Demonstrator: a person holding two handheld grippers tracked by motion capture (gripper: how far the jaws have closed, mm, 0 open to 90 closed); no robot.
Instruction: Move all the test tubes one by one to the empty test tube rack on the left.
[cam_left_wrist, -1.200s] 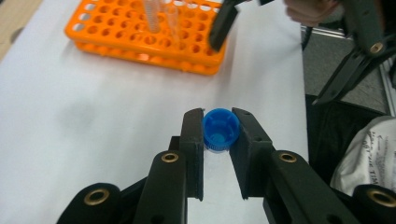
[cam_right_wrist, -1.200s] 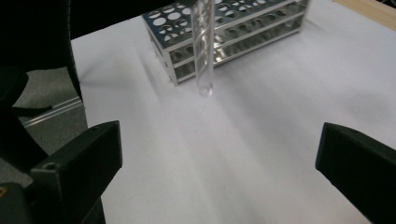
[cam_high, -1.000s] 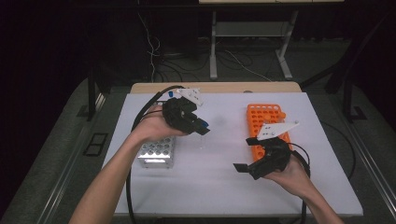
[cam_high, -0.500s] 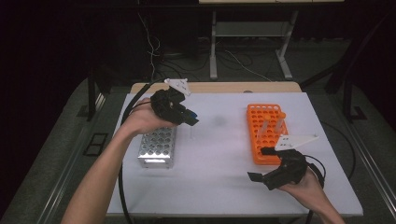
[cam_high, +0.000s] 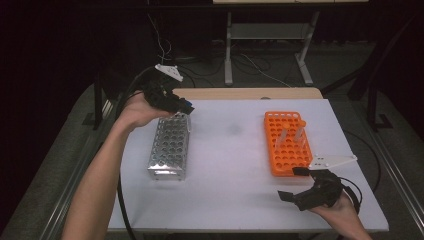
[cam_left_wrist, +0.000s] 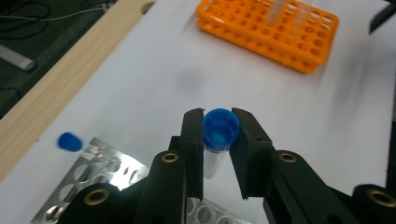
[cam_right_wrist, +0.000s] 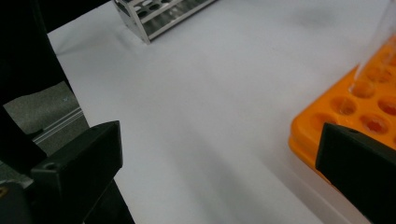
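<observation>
White table (cam_high: 235, 165), left gripper (cam_left_wrist: 217, 135) fingers clamping upright blue-capped tube (cam_left_wrist: 219, 133), right gripper (cam_high: 295, 184) fingers wide apart

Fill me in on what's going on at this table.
A person works with a gripper in each hand. The left gripper is shut on a blue-capped tube, held above the far end of the metal rack. The right gripper is open and empty, near the orange rack, which holds two tubes.
</observation>
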